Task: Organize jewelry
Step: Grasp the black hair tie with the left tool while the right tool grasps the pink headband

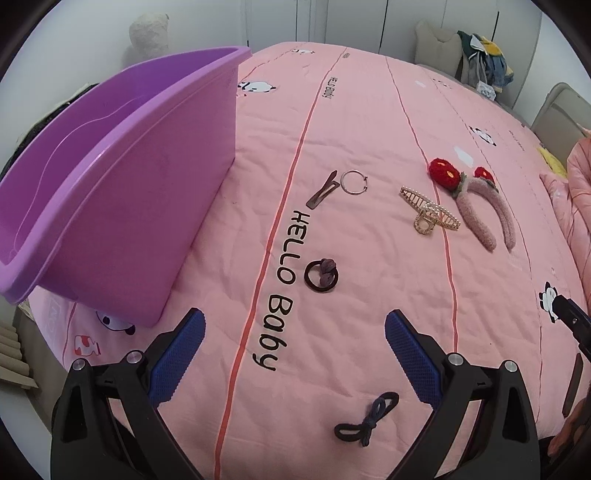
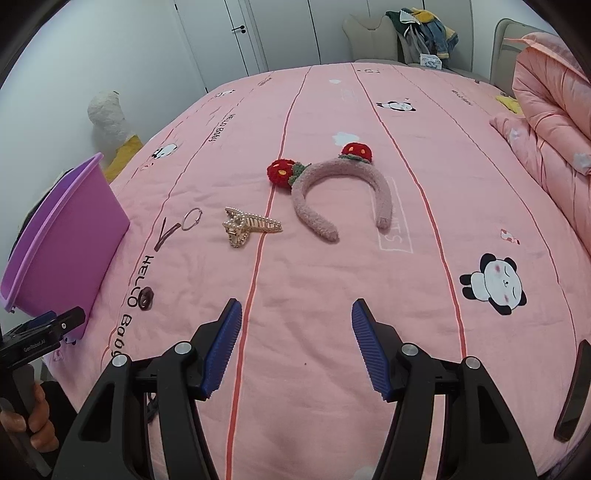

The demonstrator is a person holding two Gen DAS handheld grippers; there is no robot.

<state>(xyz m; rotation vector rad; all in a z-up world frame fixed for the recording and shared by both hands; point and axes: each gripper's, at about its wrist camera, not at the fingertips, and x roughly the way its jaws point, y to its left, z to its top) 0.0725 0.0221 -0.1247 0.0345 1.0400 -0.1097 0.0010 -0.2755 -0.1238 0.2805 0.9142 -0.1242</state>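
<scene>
On the pink bedspread lie a fuzzy pink headband [image 2: 340, 192] [image 1: 484, 210] with red flowers, a pearl claw clip [image 2: 247, 225] [image 1: 430, 214], a metal ring [image 1: 354, 182] [image 2: 191, 219], a brown snap clip [image 1: 324, 194] [image 2: 165, 234], a dark hair tie with a knot [image 1: 322, 276] [image 2: 146, 297], and a dark rope hair tie [image 1: 367, 417]. A purple bin [image 1: 110, 199] [image 2: 62, 254] stands at the left. My left gripper [image 1: 293, 332] is open and empty above the rope tie. My right gripper [image 2: 295, 317] is open and empty, short of the headband.
A folded pink quilt [image 2: 554, 122] lies at the bed's right side. A chair with clothes [image 2: 421, 33] stands beyond the bed. A white plush toy [image 2: 107, 114] sits by the wall at the left. The left gripper's body [image 2: 40, 332] shows at the right wrist view's left edge.
</scene>
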